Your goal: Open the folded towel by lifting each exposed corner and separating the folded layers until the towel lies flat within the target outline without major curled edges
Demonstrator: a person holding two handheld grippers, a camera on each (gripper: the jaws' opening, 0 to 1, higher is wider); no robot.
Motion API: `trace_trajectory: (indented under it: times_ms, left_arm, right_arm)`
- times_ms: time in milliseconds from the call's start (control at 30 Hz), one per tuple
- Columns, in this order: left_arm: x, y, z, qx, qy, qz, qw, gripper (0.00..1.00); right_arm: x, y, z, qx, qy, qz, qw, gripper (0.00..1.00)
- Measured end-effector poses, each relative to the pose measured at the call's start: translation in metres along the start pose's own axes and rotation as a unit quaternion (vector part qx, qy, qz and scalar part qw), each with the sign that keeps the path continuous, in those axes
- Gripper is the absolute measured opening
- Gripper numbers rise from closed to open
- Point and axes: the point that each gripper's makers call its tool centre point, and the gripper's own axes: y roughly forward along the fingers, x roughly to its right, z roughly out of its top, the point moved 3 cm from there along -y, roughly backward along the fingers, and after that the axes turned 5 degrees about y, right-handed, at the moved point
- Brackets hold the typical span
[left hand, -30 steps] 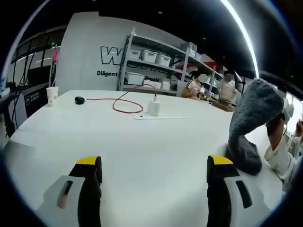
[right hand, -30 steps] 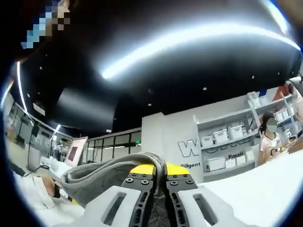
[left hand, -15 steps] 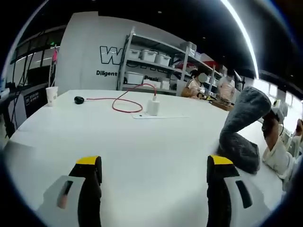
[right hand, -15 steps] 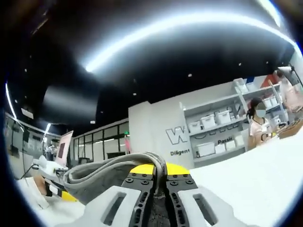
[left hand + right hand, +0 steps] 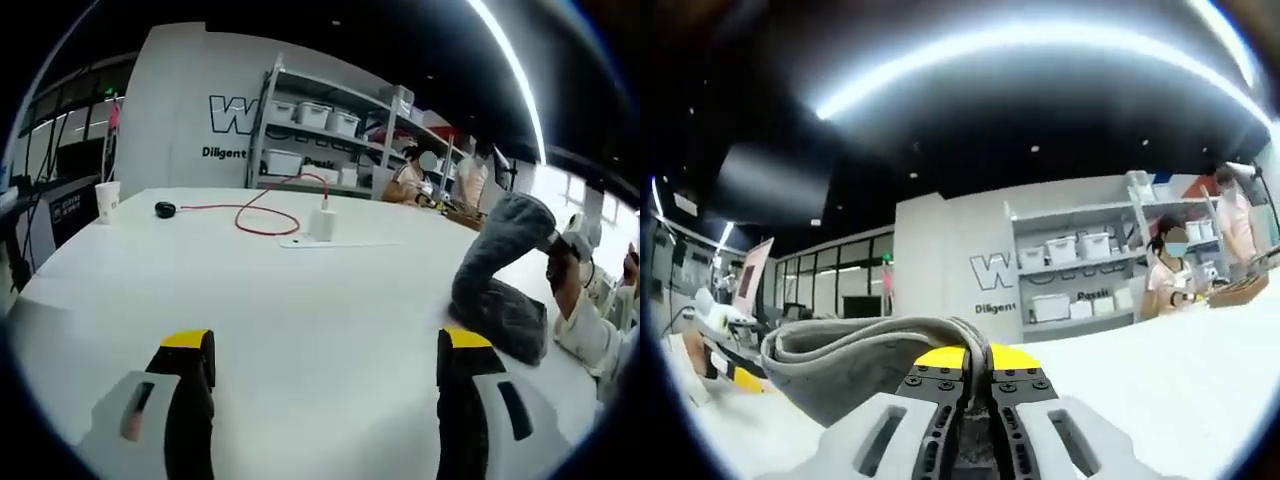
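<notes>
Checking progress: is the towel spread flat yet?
No. The right gripper holds one towel edge raised; the rest lies bunched on the table.

On the tabletop before me, the towel rises at far right, the cable and cup lie beyond, shelves behind them.

The left gripper hangs low over the table, jaws spread wide, holding nothing. The right gripper has its jaws pressed together on the towel, raised above the table.
</notes>
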Motion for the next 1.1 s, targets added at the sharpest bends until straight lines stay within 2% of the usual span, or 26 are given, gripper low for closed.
trace_trajectory:
  times_ms: [433, 833, 933, 1033, 1100]
  left_arm:
    - [0.002, 0.000, -0.001, -0.003, 0.004, 0.000, 1.0000, 0.90]
    - [0.002, 0.001, -0.003, -0.009, 0.008, 0.000, 0.9999, 0.90]
    - [0.002, 0.001, -0.003, -0.009, 0.008, 0.000, 0.9999, 0.90]
    - [0.002, 0.001, -0.003, -0.010, 0.008, 0.000, 0.9999, 0.90]
    - [0.002, 0.001, -0.003, -0.011, 0.009, 0.001, 0.9999, 0.89]
  right_arm:
    - [0.015, 0.008, -0.029, -0.057, -0.008, -0.017, 0.9982, 0.00]
    - [0.031, 0.013, -0.057, -0.111, -0.047, -0.029, 0.9923, 0.00]
    - [0.033, 0.014, -0.060, -0.117, -0.063, -0.029, 0.9908, 0.00]
    - [0.032, 0.013, -0.063, -0.135, -0.147, -0.014, 0.9797, 0.02]
    - [0.029, 0.014, -0.064, -0.138, -0.148, -0.019, 0.9792, 0.07]
